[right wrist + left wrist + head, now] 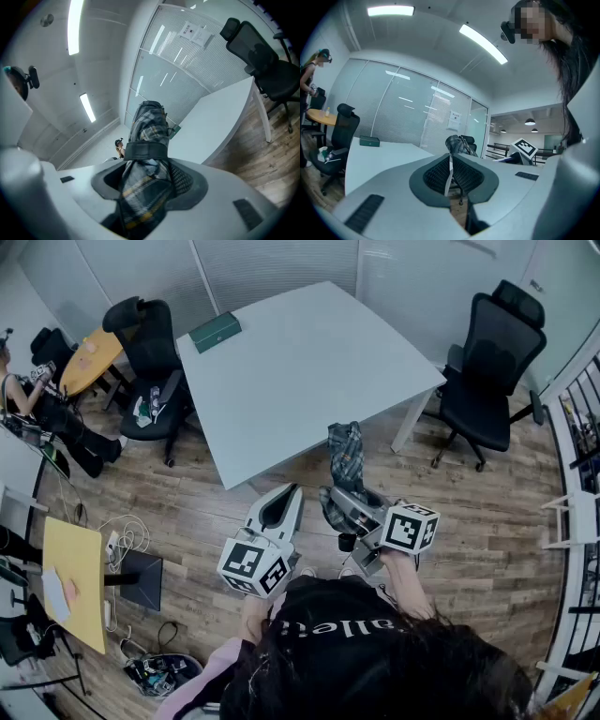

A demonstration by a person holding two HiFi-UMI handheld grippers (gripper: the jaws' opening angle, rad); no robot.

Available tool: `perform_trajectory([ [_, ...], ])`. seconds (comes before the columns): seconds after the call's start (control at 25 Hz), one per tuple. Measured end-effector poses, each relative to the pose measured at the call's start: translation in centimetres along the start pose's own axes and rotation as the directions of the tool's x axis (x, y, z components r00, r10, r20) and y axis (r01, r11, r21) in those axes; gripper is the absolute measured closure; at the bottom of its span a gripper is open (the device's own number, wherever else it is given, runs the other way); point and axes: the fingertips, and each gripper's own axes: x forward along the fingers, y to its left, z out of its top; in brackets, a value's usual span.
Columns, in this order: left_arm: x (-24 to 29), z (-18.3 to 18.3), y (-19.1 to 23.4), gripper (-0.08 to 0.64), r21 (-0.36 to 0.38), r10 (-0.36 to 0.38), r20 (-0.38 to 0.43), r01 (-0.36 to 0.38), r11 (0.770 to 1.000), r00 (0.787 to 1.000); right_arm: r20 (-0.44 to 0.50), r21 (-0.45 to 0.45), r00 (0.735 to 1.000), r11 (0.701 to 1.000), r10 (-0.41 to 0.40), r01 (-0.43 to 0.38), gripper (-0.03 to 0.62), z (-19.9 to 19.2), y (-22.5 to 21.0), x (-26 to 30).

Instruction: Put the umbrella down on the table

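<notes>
A folded plaid umbrella [346, 454] stands upright in my right gripper [349, 504], which is shut on its lower part, just off the near edge of the white table [309, 362]. In the right gripper view the umbrella [147, 136], with a dark strap around it, fills the space between the pads of the right gripper [150, 177], and the table [211, 126] lies beyond. My left gripper [287, 495] hovers to the left of the umbrella, shut and holding nothing. From the left gripper [450, 161] I see the umbrella's top [457, 144] ahead and slightly right.
A green box [216, 331] lies at the table's far left corner. Black office chairs stand at the right [492, 362] and the left [150, 362] of the table. A person [37, 399] sits at far left near a yellow table [75, 577]. The floor is wood.
</notes>
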Motion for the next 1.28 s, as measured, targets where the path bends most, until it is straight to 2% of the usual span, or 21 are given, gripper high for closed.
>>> perform_trajectory([
  [0.56, 2.8, -1.1, -2.3, 0.532, 0.004, 0.003, -0.021, -0.003, 1.0, 1.0, -0.009, -0.009, 1.0, 1.0, -0.014, 0.014, 0.364, 1.2, -2.7, -2.3],
  [1.0, 5.3, -2.5, -6.1, 0.532, -0.003, 0.021, -0.035, -0.021, 1.0, 0.999, -0.016, -0.019, 1.0, 1.0, -0.014, 0.014, 0.364, 2.7, -5.6, -5.8],
  [1.28, 6.8, -2.6, -5.7, 0.532, -0.003, 0.031, -0.052, -0.031, 1.0, 0.998, -0.023, -0.007, 1.0, 1.0, -0.014, 0.014, 0.364, 3.4, -7.1, -5.4],
])
